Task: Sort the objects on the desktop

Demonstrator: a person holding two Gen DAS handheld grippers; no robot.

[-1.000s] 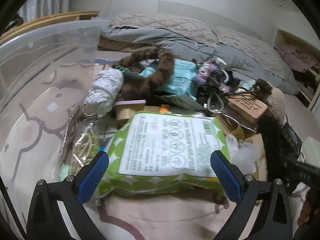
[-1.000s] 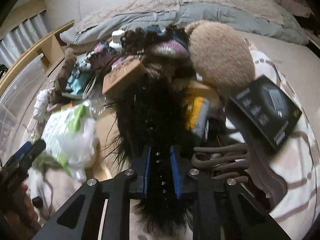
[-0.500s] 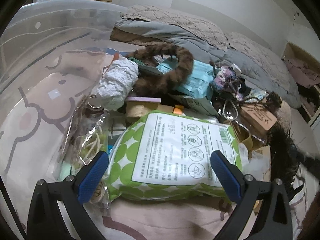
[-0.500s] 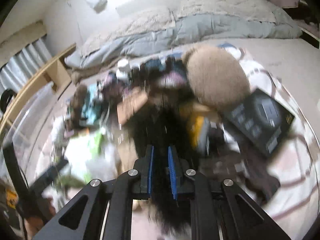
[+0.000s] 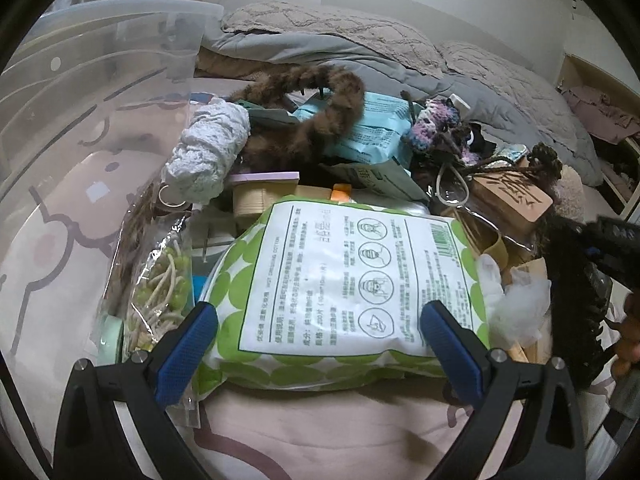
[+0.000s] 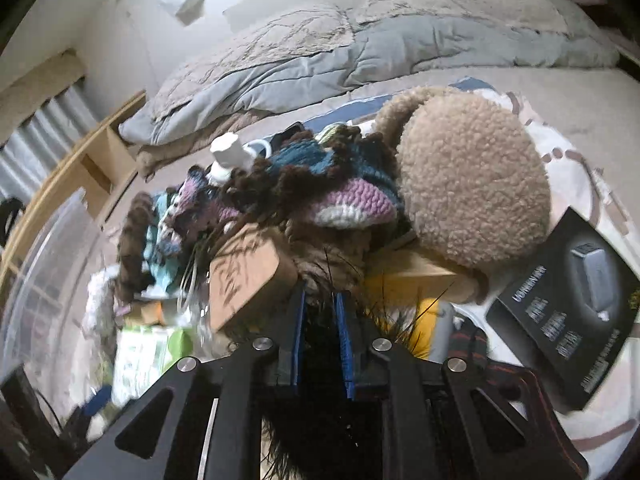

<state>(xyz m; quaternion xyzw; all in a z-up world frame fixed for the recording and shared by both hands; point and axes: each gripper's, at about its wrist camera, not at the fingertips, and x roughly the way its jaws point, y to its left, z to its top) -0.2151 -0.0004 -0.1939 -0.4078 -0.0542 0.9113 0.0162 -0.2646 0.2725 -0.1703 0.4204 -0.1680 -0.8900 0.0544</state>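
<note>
A pile of small objects lies on a pink patterned bedspread. In the left wrist view my left gripper [image 5: 318, 344] is open, its blue pads on either side of the near end of a green-dotted white pack [image 5: 352, 292] without pressing on it. My right gripper [image 6: 320, 300] is shut on a black furry item [image 6: 320, 420], whose long hairs hang below the fingers. At the right edge of the left wrist view that black furry item [image 5: 568, 280] hangs lifted beside the pile. The held part of it is hidden between the pads.
A clear plastic bin [image 5: 100, 60] stands at the left. The pile holds a brown fur band [image 5: 320, 120], white lace roll [image 5: 208, 156], teal packet [image 5: 372, 132], tan fleece plush [image 6: 472, 184], crocheted piece [image 6: 344, 200], cardboard box [image 6: 244, 272] and black box [image 6: 568, 312]. Grey bedding [image 6: 320, 60] lies behind.
My right gripper has risen and shifted with the black furry item still in it. The left gripper has barely moved, only tilting so the green-dotted pack looks closer.
</note>
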